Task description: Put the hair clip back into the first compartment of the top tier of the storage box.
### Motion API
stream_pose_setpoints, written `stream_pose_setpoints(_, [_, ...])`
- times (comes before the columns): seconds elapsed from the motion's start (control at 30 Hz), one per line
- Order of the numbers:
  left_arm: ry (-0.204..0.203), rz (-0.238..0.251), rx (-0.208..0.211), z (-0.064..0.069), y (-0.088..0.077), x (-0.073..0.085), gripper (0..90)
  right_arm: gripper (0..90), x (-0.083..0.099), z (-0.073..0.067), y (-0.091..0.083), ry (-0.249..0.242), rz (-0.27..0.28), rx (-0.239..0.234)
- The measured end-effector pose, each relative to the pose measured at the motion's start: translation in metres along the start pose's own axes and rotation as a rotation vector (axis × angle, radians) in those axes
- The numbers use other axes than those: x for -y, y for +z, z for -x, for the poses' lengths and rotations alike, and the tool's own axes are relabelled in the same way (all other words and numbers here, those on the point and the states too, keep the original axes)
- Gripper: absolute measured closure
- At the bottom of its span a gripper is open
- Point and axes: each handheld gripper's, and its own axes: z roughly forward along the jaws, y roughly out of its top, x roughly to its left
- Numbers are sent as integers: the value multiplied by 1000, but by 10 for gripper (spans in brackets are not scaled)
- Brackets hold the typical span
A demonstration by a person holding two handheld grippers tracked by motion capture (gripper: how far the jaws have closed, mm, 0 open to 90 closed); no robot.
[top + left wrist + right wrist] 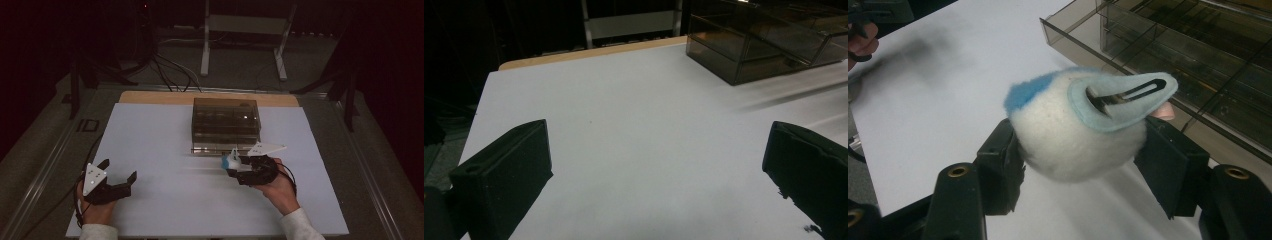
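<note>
So, a fluffy white-and-blue plush hair clip was clamped between the two black jaws of the right gripper, lifted clear of the white worktop. Its flat light-blue felt base, with the dark metal clip set into it, was turned towards the camera in the right gripper view, and the pads were pressed into the fuzz on both sides. In the high view the clip was seen just in front of the smoky transparent plastic drawer box, which was parked near the far edge of the worktop, roughly at its middle. A bit of fingertip was spotted behind the clip in the right gripper view.

The left gripper was kept low near the front left corner of the worktop, well apart from the box. Its jaws were spread wide with nothing between them, just bare white surface, as shown in the left gripper view. A strip of wooden tabletop was left showing beyond the far edge of the white sheet.
</note>
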Motion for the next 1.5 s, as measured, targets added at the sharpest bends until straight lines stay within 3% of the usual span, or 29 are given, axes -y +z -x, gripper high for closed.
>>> stream_pose_setpoints(1.5, [-1,2,2,-1,0,0,6,380,-36,11,18,-30,-14,6])
